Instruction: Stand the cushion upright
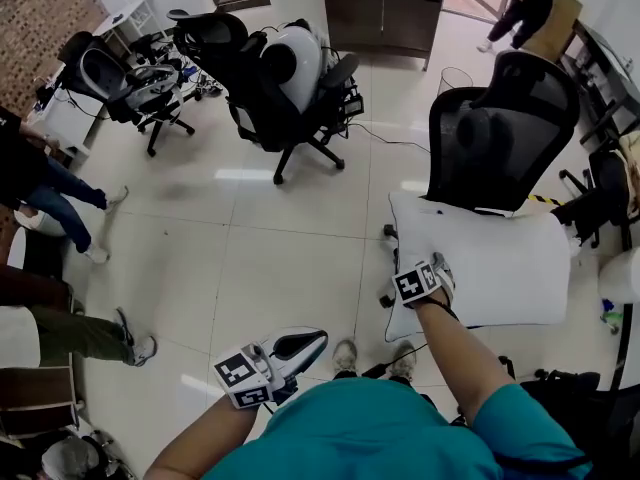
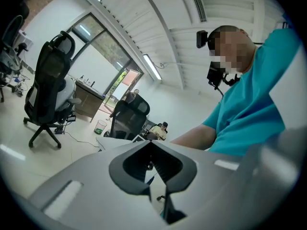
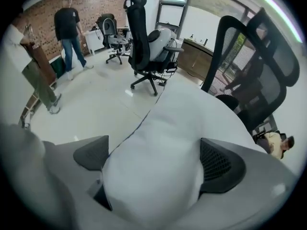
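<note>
A white cushion (image 1: 480, 268) lies flat on the seat of a black mesh office chair (image 1: 505, 118), overhanging it toward me. My right gripper (image 1: 432, 280) points steeply down at the cushion's near left edge. In the right gripper view its jaws (image 3: 153, 162) stand wide, and the cushion (image 3: 163, 138) bulges between the two dark pads (image 3: 221, 164) without being squeezed. My left gripper (image 1: 316, 341) hangs low at the left, close to my body and well away from the cushion. Its jaws (image 2: 149, 142) are closed tip to tip with nothing in them.
More black office chairs (image 1: 270, 78) stand on the pale tiled floor behind. People stand or sit along the left side (image 1: 45, 183). A cable (image 1: 385, 140) runs over the floor. My own feet (image 1: 345, 355) are just in front of the chair base.
</note>
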Action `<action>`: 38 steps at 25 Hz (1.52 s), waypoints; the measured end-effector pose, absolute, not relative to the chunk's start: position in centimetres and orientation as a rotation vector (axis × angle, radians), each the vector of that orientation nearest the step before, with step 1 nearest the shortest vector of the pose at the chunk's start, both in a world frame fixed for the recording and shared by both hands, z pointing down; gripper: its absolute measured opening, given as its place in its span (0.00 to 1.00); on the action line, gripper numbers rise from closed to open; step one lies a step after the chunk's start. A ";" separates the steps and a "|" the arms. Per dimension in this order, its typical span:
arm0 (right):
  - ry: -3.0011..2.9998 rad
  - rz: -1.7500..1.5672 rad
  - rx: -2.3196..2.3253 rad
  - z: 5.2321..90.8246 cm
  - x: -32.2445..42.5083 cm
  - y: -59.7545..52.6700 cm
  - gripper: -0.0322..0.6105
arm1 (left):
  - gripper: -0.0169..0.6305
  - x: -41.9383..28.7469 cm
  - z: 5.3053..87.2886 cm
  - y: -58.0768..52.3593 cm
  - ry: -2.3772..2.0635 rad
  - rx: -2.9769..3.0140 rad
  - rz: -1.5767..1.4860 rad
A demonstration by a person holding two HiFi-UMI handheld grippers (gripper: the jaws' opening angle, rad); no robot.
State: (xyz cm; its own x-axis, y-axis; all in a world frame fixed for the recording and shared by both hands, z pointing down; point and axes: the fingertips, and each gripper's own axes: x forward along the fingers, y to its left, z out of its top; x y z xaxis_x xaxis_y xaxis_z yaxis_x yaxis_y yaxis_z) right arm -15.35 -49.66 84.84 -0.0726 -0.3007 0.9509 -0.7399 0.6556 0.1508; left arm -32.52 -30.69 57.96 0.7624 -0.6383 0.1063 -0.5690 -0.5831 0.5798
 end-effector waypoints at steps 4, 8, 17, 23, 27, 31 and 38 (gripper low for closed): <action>-1.606 0.404 0.843 87.5 -14.2 -50.0 0.97 | 0.05 -32.1 59.0 -31.0 -0.914 2.301 -0.160; -1.614 0.428 0.832 87.9 -13.2 -50.8 0.61 | 0.05 -32.2 59.7 -31.4 -0.940 2.272 -0.163; -1.867 0.652 0.827 81.1 -11.9 -50.5 0.14 | 0.05 -32.5 59.1 -32.1 -0.885 2.305 -0.222; -2.063 0.731 0.766 72.0 -11.1 -47.3 0.14 | 0.05 -30.9 57.3 -33.0 -0.724 2.397 -0.255; -2.177 0.754 0.794 65.1 -7.7 -45.8 0.14 | 0.05 -28.6 55.9 -33.7 -0.603 2.471 -0.273; -2.281 0.707 0.822 58.4 -2.8 -44.0 0.14 | 0.05 -24.3 54.2 -33.9 -0.445 2.549 -0.260; -2.376 0.473 0.880 49.5 6.4 -38.9 0.14 | 0.05 -14.2 50.6 -31.7 -0.188 2.663 -0.229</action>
